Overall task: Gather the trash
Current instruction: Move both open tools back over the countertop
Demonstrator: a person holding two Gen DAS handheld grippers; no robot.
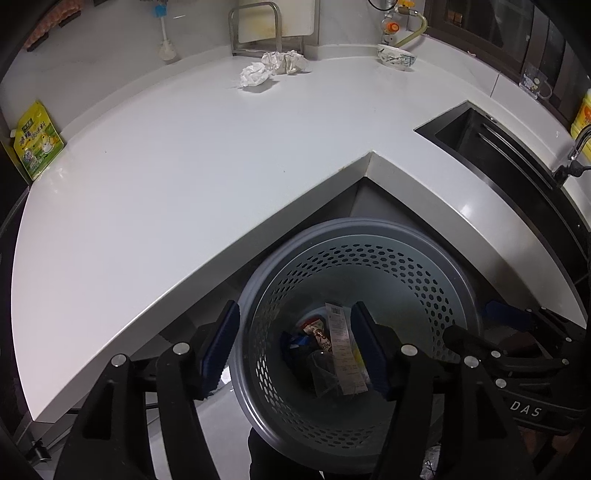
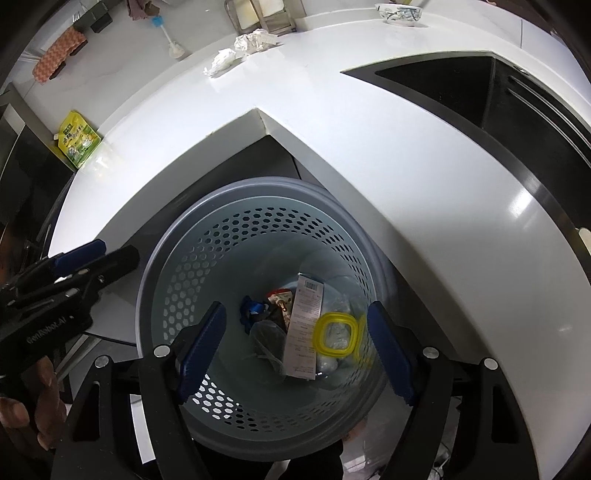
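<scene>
A grey perforated trash bin (image 1: 413,280) stands on the floor in the corner below the white counter; it also shows in the right wrist view (image 2: 192,258). Inside lie a long paper receipt (image 1: 343,350), wrappers and a yellow ring (image 2: 334,334). My left gripper (image 1: 295,343) is open and empty above the bin. My right gripper (image 2: 295,347) is open and empty above the bin too. Crumpled white paper balls (image 1: 273,66) lie at the back of the counter, also in the right wrist view (image 2: 243,46). A yellow-green pouch (image 1: 37,142) leans at the counter's left end.
A dark sink (image 1: 491,147) is set into the counter on the right, with a faucet (image 1: 578,147). A patterned bowl (image 1: 397,57) sits at the back. A metal rack (image 1: 255,29) and a brush (image 1: 164,33) stand against the back wall.
</scene>
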